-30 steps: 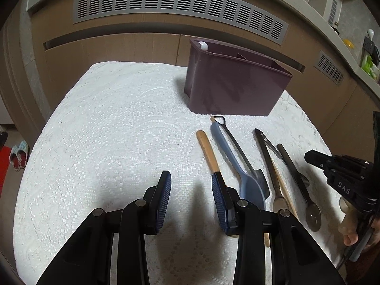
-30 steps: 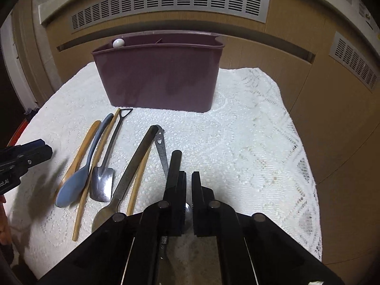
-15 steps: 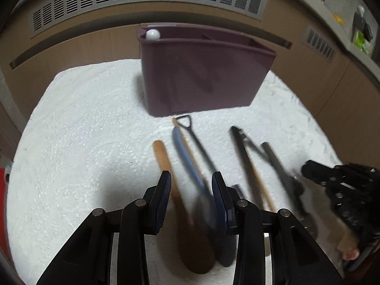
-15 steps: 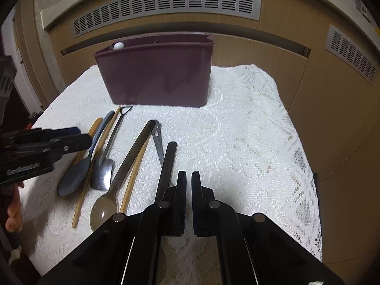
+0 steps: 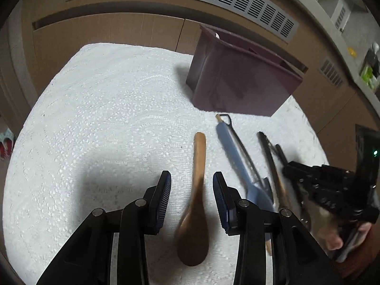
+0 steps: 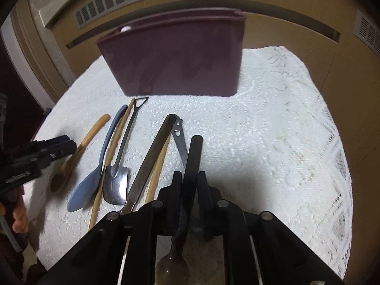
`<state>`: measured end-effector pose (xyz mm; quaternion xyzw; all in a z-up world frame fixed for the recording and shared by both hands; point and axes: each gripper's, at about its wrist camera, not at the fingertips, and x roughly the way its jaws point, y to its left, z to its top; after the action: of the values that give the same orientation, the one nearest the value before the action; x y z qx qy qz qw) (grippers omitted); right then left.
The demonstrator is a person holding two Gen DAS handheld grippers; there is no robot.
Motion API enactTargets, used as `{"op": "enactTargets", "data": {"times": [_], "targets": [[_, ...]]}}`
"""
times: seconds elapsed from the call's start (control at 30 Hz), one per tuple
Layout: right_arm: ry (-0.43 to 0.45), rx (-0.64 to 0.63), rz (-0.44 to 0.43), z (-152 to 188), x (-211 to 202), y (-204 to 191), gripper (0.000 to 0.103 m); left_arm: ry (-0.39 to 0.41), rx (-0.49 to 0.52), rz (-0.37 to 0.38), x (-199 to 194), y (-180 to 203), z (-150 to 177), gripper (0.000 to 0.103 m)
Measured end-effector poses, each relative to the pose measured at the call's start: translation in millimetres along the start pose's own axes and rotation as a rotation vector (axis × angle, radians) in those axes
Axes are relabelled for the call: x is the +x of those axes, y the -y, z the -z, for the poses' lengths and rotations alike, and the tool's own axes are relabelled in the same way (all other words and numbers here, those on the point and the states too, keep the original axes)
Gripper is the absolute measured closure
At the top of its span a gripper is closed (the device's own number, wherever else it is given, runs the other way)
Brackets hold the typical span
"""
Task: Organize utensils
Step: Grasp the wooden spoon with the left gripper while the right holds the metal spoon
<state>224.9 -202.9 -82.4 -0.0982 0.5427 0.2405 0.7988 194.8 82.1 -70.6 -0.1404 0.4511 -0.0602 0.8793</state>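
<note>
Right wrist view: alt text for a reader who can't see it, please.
The right hand-held gripper, jaws opening, straddles a black spoon handle on a white lace cloth. More utensils lie to its left, before a purple bin.

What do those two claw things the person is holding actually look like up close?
Both are black plastic. The left gripper has two angular linked arms with silver pivot pins and ribbed dark blue pads. The right gripper has the same black linkage and silver pins, with darker pads. White lettering, too blurred to read, marks the left one's side.
</note>
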Motion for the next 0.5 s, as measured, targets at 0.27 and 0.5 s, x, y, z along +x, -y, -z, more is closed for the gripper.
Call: {"op": "enactTargets", "data": {"times": [0.27, 0.5], "targets": [[0.073, -0.042, 0.096, -1.8, -13.0, -2.8, 0.091, -0.012, 0.034, 0.014, 4.3, 16.7, -2.8, 0.064], [0.156, -0.04, 0.108, 3.3, -45.8, 4.2, 0.092, -0.044, 0.176, -0.112, 30.8, 35.8, -21.9, 0.067]]}}
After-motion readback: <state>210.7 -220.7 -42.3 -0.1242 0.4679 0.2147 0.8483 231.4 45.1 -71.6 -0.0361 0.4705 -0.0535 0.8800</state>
